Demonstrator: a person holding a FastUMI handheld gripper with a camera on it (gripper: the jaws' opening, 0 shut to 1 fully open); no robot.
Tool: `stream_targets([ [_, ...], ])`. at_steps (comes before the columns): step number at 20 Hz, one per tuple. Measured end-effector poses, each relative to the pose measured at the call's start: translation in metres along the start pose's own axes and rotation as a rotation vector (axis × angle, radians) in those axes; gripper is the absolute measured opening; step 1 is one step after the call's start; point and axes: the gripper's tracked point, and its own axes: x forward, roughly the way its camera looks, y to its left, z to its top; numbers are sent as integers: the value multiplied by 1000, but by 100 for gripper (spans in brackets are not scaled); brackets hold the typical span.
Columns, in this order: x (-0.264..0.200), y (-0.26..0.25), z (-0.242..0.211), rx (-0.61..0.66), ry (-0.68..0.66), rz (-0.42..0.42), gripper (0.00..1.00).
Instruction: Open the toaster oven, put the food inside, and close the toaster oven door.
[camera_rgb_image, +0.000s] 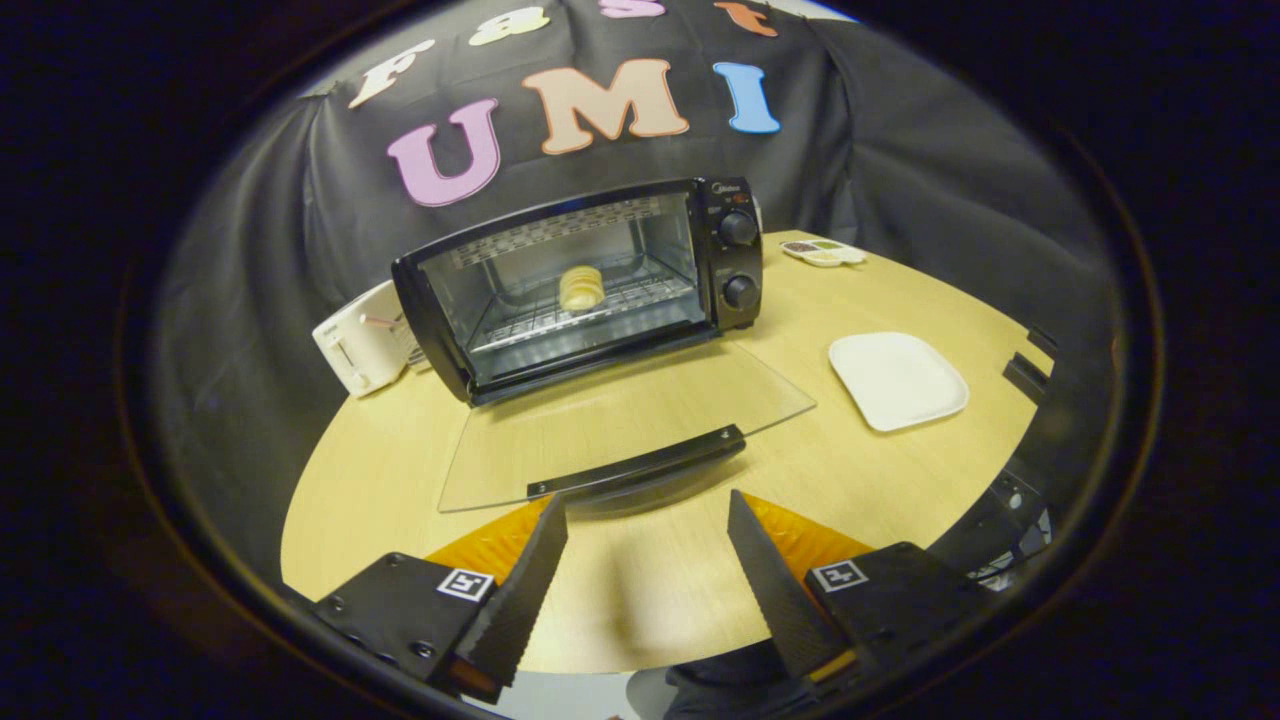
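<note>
We looked from the camera riding on the gripper (647, 520), facing forward along its two spread fingers (520, 585), which held nothing. Our view sat just above the near edge of the round wooden table (400, 480), angled slightly down. The toaster oven (585, 285) stood farther off across the table, its door (620, 425) lying open toward us.
</note>
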Motion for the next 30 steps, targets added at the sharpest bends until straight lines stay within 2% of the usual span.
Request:
stream_targets([
  [3,9,14,0,-10,9,36,99],
  [13,19,28,4,-48,29,61,98],
  [17,20,39,22,-33,-22,107,96],
  [21,18,22,16,-59,-3,63,96],
  [25,9,-8,-2,-96,40,-27,96],
  [30,24,-4,-9,-136,75,-21,96],
])
